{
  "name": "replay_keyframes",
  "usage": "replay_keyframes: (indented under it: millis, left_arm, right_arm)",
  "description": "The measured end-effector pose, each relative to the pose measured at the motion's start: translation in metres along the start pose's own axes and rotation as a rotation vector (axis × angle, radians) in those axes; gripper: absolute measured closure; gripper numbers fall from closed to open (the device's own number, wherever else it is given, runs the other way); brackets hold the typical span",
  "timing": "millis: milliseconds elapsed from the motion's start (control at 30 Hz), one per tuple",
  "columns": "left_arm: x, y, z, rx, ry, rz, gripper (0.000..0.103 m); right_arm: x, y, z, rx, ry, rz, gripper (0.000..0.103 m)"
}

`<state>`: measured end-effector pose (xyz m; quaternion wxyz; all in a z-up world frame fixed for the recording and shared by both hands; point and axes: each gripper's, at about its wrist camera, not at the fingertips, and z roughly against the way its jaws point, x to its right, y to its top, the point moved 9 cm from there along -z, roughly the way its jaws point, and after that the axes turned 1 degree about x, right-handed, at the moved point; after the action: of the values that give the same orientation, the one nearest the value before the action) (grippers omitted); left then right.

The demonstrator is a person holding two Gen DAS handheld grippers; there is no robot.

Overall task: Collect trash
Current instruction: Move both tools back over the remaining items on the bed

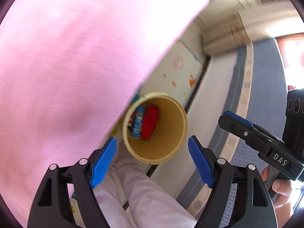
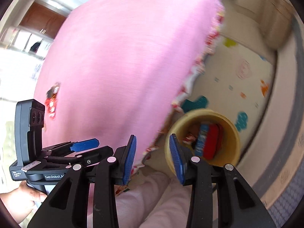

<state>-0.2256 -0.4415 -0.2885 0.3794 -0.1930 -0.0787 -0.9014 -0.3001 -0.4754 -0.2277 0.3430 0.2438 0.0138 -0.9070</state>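
A tan round bin [image 1: 171, 125] [image 2: 230, 133] stands on the floor beside the pink-clothed table [image 1: 76, 57] [image 2: 117, 66]. Inside it lie a red packet [image 1: 150, 123] [image 2: 211, 142] and a blue wrapper [image 1: 137, 123] [image 2: 201, 140]. My left gripper [image 1: 152, 140] [image 2: 95, 148] hangs high above the bin, open wide, nothing between its blue pads. My right gripper [image 2: 153, 138] [image 1: 234, 120] hovers near the table's edge, its jaws partly apart and empty. A red-and-white wrapper [image 2: 51, 102] lies on the tablecloth, to the left in the right wrist view.
Below both grippers are the person's pale pink trouser legs [image 1: 152, 193] [image 2: 161, 199]. A patterned play mat [image 2: 237, 87] covers the floor, bordered by a grey padded surface [image 1: 266, 95]. Brown cabinets [image 2: 41, 20] stand behind the table. Both views are motion-blurred.
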Motion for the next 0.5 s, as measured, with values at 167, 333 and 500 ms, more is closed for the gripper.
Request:
replay_keyframes:
  millis: [167,333,500]
  left_arm:
    - [-0.066,0.007,0.066,0.113,0.029,0.115,0.026]
    - [-0.149,-0.002,0.128,0.223,0.059,0.277,0.026]
    - [-0.237,-0.02,0.178,0.307,0.09,0.441,0.026]
  right_arm:
    - [-0.1,0.025,-0.018,-0.029,0.059,0.141,0.066]
    - [-0.197,0.028,-0.043,-0.065,0.101,0.303,0.066]
    - [-0.278,0.03,-0.076,-0.099,0.15,0.389,0.066]
